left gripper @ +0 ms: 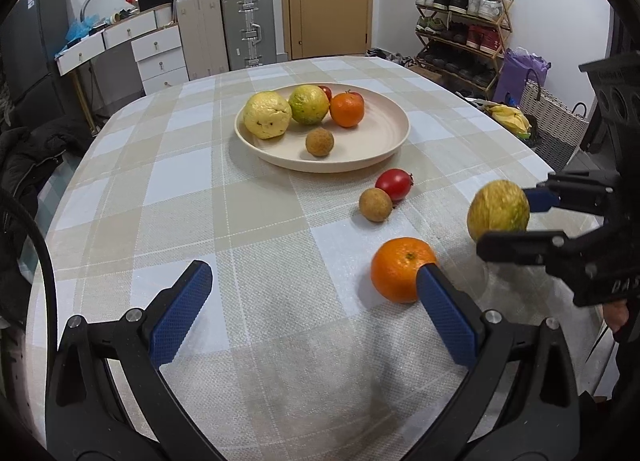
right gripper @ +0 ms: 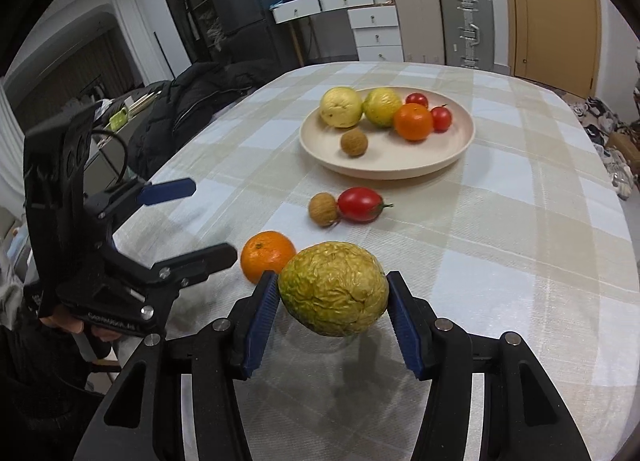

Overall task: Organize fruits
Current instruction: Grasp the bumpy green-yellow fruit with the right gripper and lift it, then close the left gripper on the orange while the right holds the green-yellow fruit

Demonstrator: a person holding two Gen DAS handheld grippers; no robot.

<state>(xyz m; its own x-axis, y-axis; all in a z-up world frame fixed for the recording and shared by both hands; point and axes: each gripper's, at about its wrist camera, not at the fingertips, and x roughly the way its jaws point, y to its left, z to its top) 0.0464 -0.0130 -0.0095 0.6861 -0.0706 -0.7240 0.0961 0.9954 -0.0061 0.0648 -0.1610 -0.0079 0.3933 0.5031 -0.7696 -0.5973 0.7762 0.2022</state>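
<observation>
Your right gripper is clamped on the wrinkled yellow-green fruit, one blue pad pressing each side across its shorter width, so the long axis lies crosswise and the fruit cannot roll out forward. It hangs clear of the checked tablecloth, with its shadow on the cloth beneath, at the near edge of the table. That looks like a carry toward the plate, which sits toward the far side of the table.

Your left gripper has its jaws wide apart with nothing between them, low over the near cloth. Its right pad sits just in front of the loose orange, probably lined up for the next pick; whether it touches the peel you cannot tell.

The held fruit is egg-shaped, dull yellow shading to green on its left side, with deeply puckered, shrivelled skin. That skin probably gives the ribbed pads good bite, but it may dent if you squeeze harder.

Already on the plate are a pale yellow lumpy fruit, a green-yellow round fruit, an orange, two small red tomatoes and one brown rough-skinned ball, crowded toward the far left. The near right of the plate is bare, which seems the sensible landing spot.

Still on the cloth, between you and the plate, a brown ball touches a red tomato.
</observation>
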